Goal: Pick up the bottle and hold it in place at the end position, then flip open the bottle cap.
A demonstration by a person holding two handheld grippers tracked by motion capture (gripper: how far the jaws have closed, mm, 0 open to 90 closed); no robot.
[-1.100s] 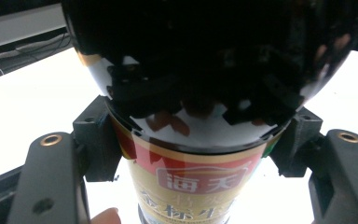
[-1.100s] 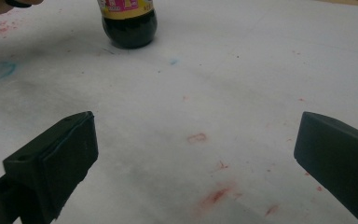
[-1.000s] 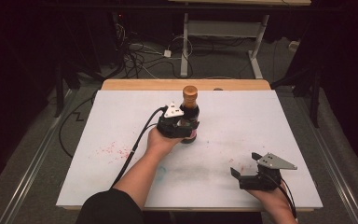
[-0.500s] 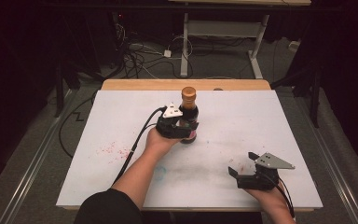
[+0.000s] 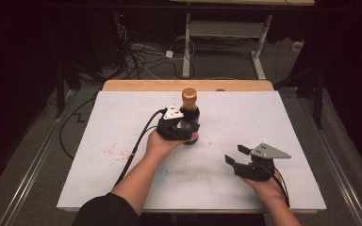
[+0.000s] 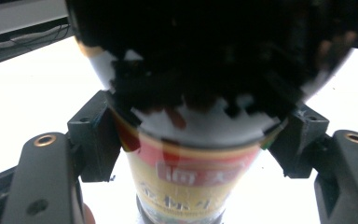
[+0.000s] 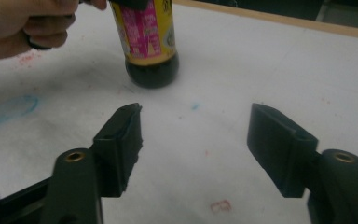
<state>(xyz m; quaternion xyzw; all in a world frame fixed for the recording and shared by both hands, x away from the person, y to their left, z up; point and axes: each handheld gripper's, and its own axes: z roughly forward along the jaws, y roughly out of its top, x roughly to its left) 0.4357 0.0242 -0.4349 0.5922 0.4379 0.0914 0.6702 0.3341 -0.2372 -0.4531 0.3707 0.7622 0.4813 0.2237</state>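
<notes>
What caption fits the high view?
Left gripper clamps a bottle; right gripper waits open.

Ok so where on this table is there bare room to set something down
Bare white table lies left of the bottle, also behind it toward the wooden edge, and far right past the right hand-held gripper. It is crowded mid-table, where the left hand-held gripper clamps the bottle.

A dark glass sauce bottle with a brown cap and a yellow, red and pink label stands upright on the white surface, near its middle toward the far edge. Its liquid is nearly black, and its base rests flat.
</notes>
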